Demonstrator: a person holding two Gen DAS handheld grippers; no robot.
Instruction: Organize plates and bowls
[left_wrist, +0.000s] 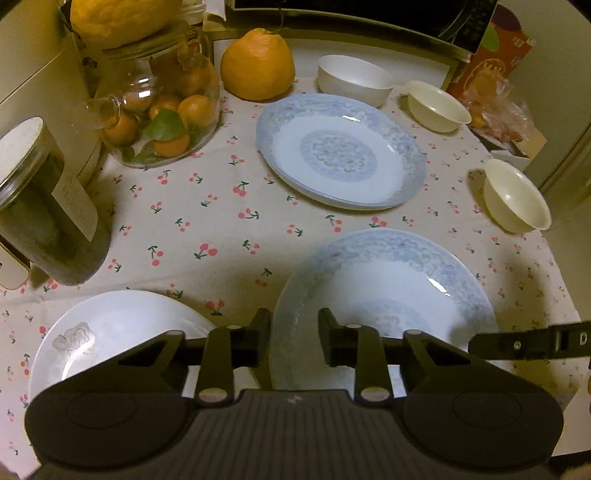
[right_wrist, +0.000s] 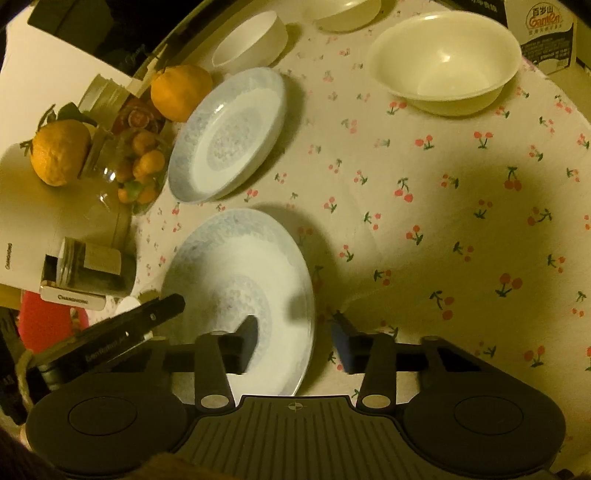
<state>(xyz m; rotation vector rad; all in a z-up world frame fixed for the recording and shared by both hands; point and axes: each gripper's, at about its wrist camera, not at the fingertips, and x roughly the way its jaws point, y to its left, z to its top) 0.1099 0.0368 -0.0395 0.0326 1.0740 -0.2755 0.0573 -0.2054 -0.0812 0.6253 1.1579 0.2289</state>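
Glazed blue-rimmed plate (left_wrist: 384, 291) sits on desk (left_wrist: 207, 206) nearest both claws; stiff, slippery, fragile; best taken at rim. Left claw (left_wrist: 294, 334) narrow, straddling left rim. Right claw (right_wrist: 295, 341) narrow, straddling right rim; contact unclear.

Left gripper (left_wrist: 293, 341) angled down, jaws narrow, right gripper (right_wrist: 295, 343) angled down, jaws straddling a rim
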